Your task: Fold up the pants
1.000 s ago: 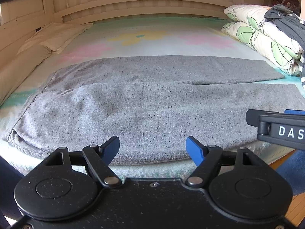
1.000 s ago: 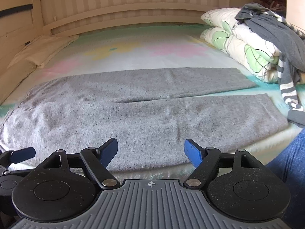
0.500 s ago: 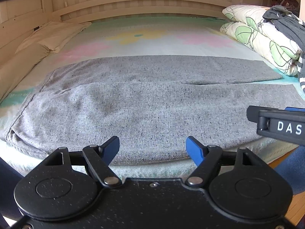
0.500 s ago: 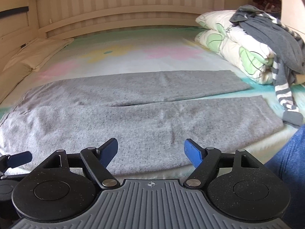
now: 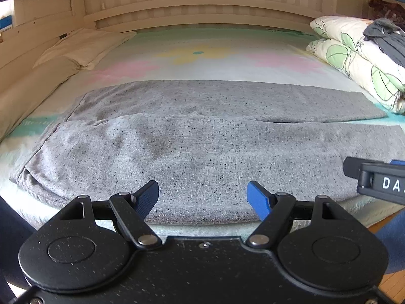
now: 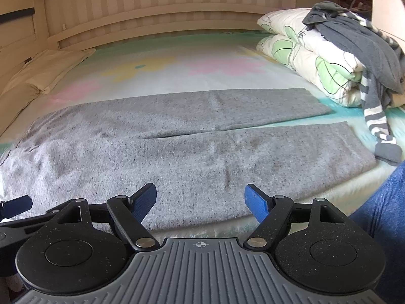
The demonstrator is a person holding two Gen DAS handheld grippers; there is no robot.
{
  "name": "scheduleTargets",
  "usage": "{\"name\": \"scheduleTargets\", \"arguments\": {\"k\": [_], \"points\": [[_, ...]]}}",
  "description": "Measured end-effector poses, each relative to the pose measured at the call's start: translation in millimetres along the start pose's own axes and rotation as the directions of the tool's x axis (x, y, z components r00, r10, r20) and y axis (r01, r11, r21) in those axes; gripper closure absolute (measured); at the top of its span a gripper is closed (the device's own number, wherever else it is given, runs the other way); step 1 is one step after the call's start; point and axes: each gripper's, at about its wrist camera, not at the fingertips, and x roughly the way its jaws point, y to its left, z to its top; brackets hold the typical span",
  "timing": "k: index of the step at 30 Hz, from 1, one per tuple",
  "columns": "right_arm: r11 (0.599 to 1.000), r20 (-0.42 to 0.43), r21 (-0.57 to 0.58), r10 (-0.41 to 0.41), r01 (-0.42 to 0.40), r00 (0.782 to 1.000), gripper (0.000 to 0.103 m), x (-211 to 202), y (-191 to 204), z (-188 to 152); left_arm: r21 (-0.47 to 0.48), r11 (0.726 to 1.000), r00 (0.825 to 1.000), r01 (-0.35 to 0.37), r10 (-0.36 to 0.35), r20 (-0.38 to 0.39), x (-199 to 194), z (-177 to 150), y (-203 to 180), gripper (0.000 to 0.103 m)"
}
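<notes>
Grey speckled pants (image 5: 202, 139) (image 6: 192, 152) lie spread flat across the bed, waistband at the left, both legs running right, side by side. The near leg reaches the mattress's front edge. My left gripper (image 5: 202, 197) hovers open over that near edge around the thigh, nothing between its blue fingers. My right gripper (image 6: 200, 198) is open too, above the near leg's edge further right. Part of the right gripper (image 5: 377, 179) shows at the right of the left wrist view; a left fingertip (image 6: 16, 204) shows at the left of the right wrist view.
A folded floral duvet (image 6: 311, 58) with dark and striped clothes (image 6: 359, 43) draped on it sits at the right. Cream pillows (image 5: 83, 48) lie at the left. A wooden headboard (image 5: 202, 7) backs the bed. A person's blue-clad leg (image 6: 384, 207) stands at the right.
Both grippers have drifted slightly; the pants sit a bit lower and further in view. Both stay open and the pants have not moved.
</notes>
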Motion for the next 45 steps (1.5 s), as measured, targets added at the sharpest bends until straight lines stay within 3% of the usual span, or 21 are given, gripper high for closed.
{"name": "scheduleTargets", "arguments": {"k": [19, 45], "points": [[1.000, -0.007, -0.007, 0.002, -0.002, 1.000, 0.027, 1.0, 1.8, -0.7, 0.003, 1.000, 1.000, -0.008, 0.008, 0.017, -0.9, -0.2, 0.2, 0.026], [1.000, -0.014, -0.011, 0.003, -0.003, 1.000, 0.027, 5.3, 5.6, -1.3, -0.004, 1.000, 0.999, -0.011, 0.011, -0.040, 7.9, -2.4, 1.8, 0.026]]}}
